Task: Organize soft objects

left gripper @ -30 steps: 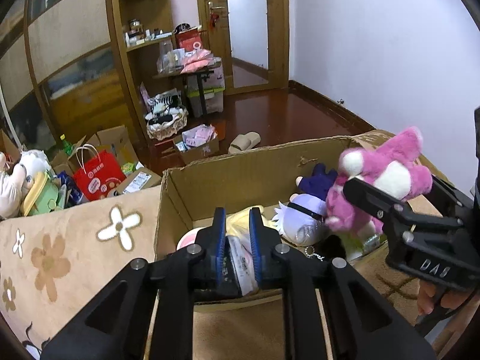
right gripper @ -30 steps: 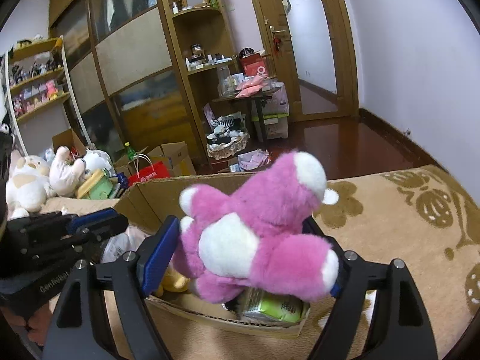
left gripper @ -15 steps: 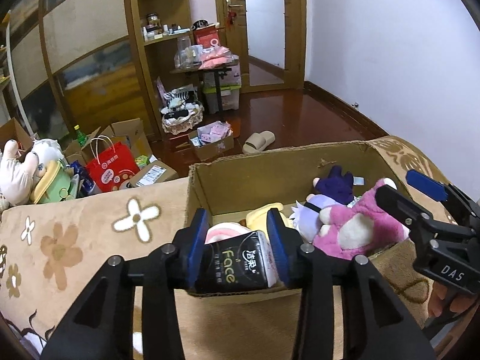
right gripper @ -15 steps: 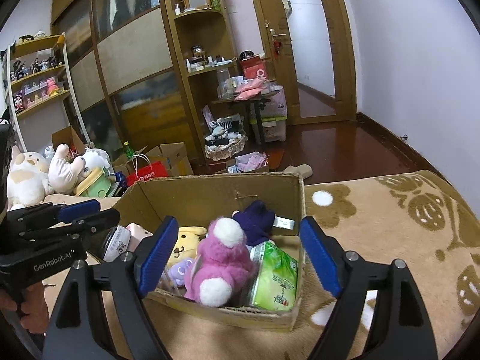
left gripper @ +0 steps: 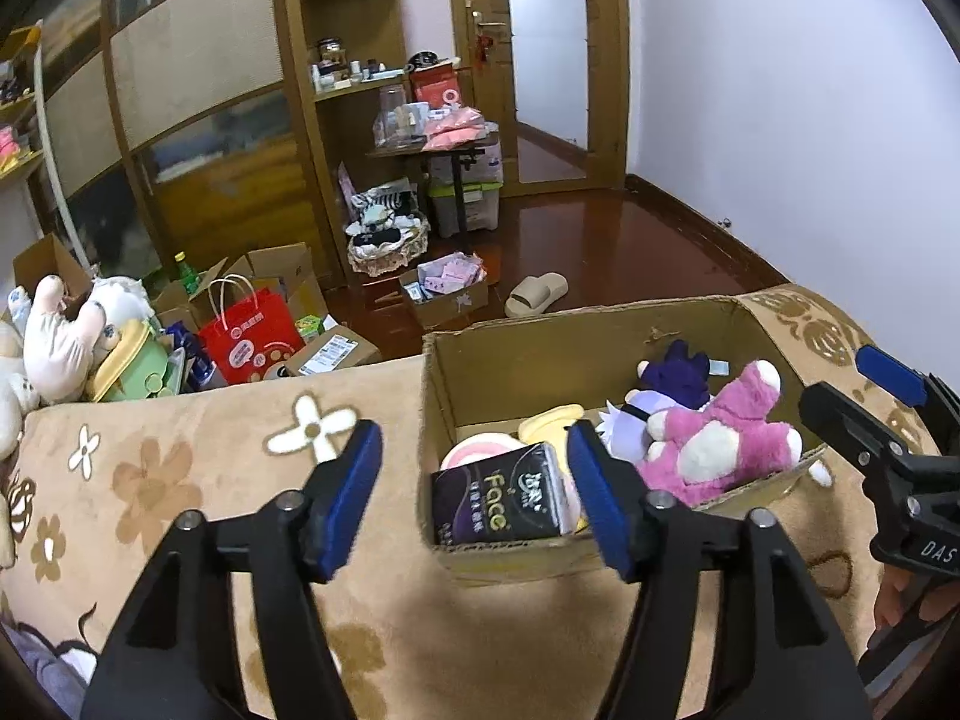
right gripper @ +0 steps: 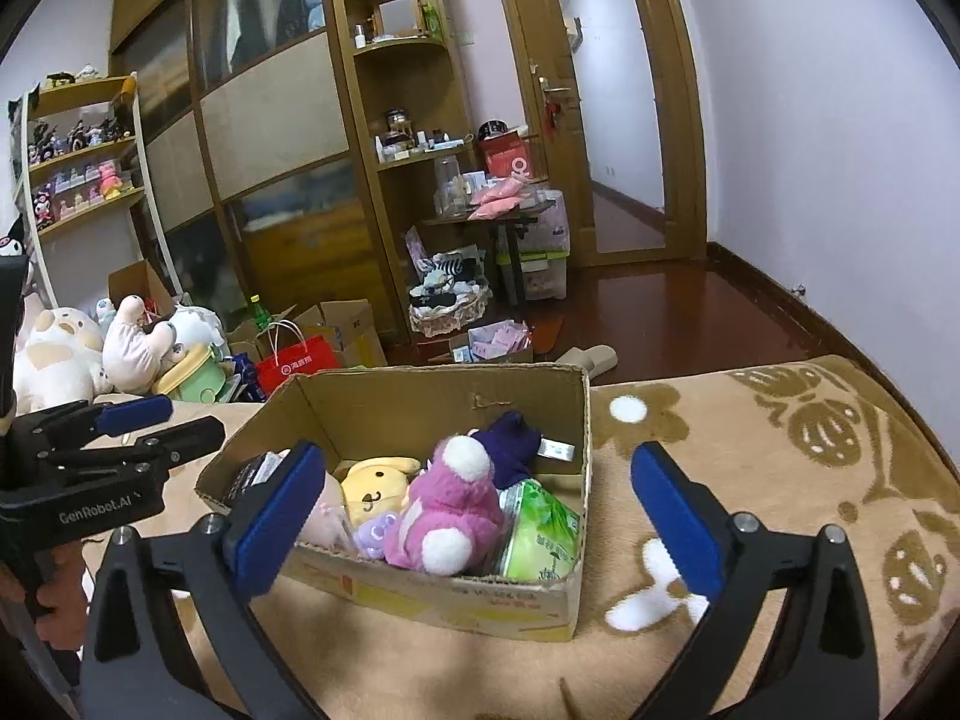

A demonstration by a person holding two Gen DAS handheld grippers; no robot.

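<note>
An open cardboard box (right gripper: 456, 396) (left gripper: 540, 360) stands on a beige flowered blanket. Inside lie a pink plush bear (right gripper: 450, 507) (left gripper: 720, 438), a yellow plush (right gripper: 372, 486), a purple plush (right gripper: 510, 447) (left gripper: 678, 369), a green tissue pack (right gripper: 543, 537) and a black tissue pack (left gripper: 498, 504). My left gripper (left gripper: 474, 498) is open and empty, just in front of the box's near left corner. My right gripper (right gripper: 477, 522) is open and empty, in front of the box. Each gripper also shows at the side of the other's view.
The blanket (right gripper: 780, 450) spreads around the box. On the floor beyond are a red bag (left gripper: 252, 342), cardboard boxes (left gripper: 444, 294), a slipper (left gripper: 537, 294) and plush toys (left gripper: 66, 330) at the left. Wooden shelves and a door stand at the back.
Both grippers opened and pulled back from the box. The right let the pink bear drop into the box; the left released the black tissue pack at the box's near left corner.
</note>
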